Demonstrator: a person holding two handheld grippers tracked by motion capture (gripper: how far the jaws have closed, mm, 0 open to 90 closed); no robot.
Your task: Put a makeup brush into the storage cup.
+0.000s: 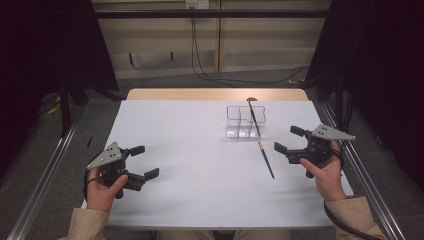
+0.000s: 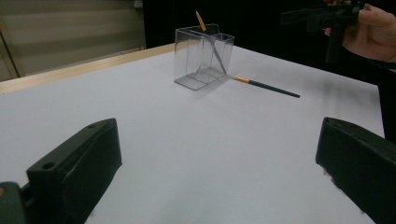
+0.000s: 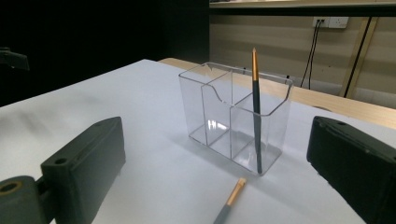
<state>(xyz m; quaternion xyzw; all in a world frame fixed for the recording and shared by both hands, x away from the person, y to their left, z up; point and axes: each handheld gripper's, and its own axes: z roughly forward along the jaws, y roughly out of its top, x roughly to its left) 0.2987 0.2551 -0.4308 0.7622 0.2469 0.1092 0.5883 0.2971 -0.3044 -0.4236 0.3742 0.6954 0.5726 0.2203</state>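
Note:
A clear plastic holder (image 1: 245,121) with compartments stands on the white table (image 1: 200,165), right of centre toward the back. One dark brush (image 1: 254,118) leans upright in its right compartment (image 3: 256,107). A second dark brush with a gold ferrule (image 1: 266,159) lies flat on the table just in front of the holder (image 2: 266,85) (image 3: 229,200). My right gripper (image 1: 290,140) hovers open to the right of the lying brush, nothing between its jaws. My left gripper (image 1: 144,162) is open and empty at the front left, far from the holder (image 2: 203,56).
A wooden strip (image 1: 217,94) edges the table's far side. Metal rails (image 1: 45,170) run along both sides. Cables (image 1: 200,60) hang down the back wall to the floor. Dark curtains (image 1: 55,45) flank the space.

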